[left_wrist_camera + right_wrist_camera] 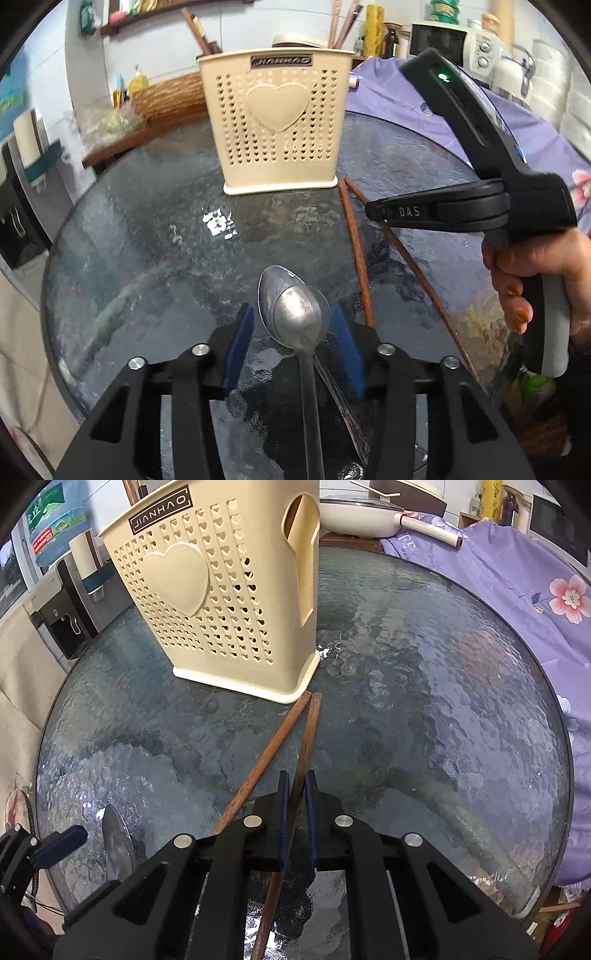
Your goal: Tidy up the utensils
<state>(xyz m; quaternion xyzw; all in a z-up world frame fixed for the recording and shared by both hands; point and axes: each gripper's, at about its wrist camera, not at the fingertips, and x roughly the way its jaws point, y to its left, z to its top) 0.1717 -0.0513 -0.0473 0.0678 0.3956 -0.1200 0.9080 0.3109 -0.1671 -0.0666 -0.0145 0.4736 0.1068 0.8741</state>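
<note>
Clamping one chopstick (pixel 301 753) between its pads, the right claw (pixel 296 801) should lift it level; its twin (pixel 258 764) lies just left. Both spoons (pixel 295 310) sit loose inside the left claw (pixel 291 332), whose jaws stand apart. Ahead, the cream holder (pixel 275 122) already holds chopsticks.

**Readable Marks**

We read "JIANHAO" on the dark nameplate of the cream utensil holder (pixel 207 602), mirrored in the left wrist view. We read "DAS" on the right gripper (pixel 410 211). The purple cloth (pixel 517 590) carries letters "FE".
</note>
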